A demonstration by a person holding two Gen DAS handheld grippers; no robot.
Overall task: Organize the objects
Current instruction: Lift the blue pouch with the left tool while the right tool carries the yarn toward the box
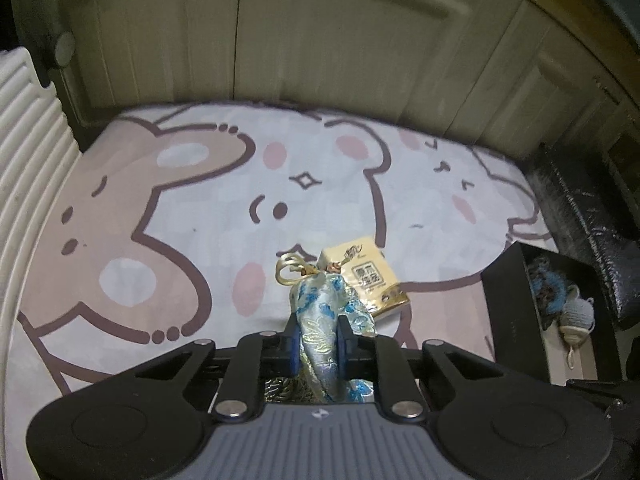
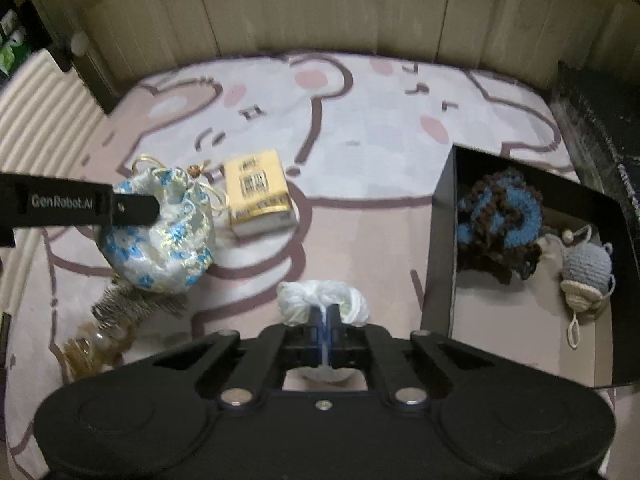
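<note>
Two soft loads held. Left gripper [image 1: 318,344] fingers pinched brocade pouch [image 1: 326,312] mid-body, lifted left of black box [image 2: 444,240]; silky, slippery, limp. Right gripper [image 2: 326,330] fingers clamped white plastic bag [image 2: 320,300] just left of box; light, crushable.

A printed cover with cartoon bears [image 1: 200,184], pale grey and dusty pink with brown outlines and pink cheeks, spreads flat under and ahead of the left gripper [image 1: 318,322]. Beyond its far edge, straight ahead, stand cream panelled cupboard doors [image 1: 320,40], closed, with vertical seams between them. To the gripper's left, a white ribbed panel [image 1: 28,152] runs along the cover's edge. Past that panel's far end, a pale round knob [image 1: 64,49] sits on a dark upright. To the far right, a black, glossy, wrinkled surface [image 1: 580,216] borders the cover; what it is cannot be told.
</note>
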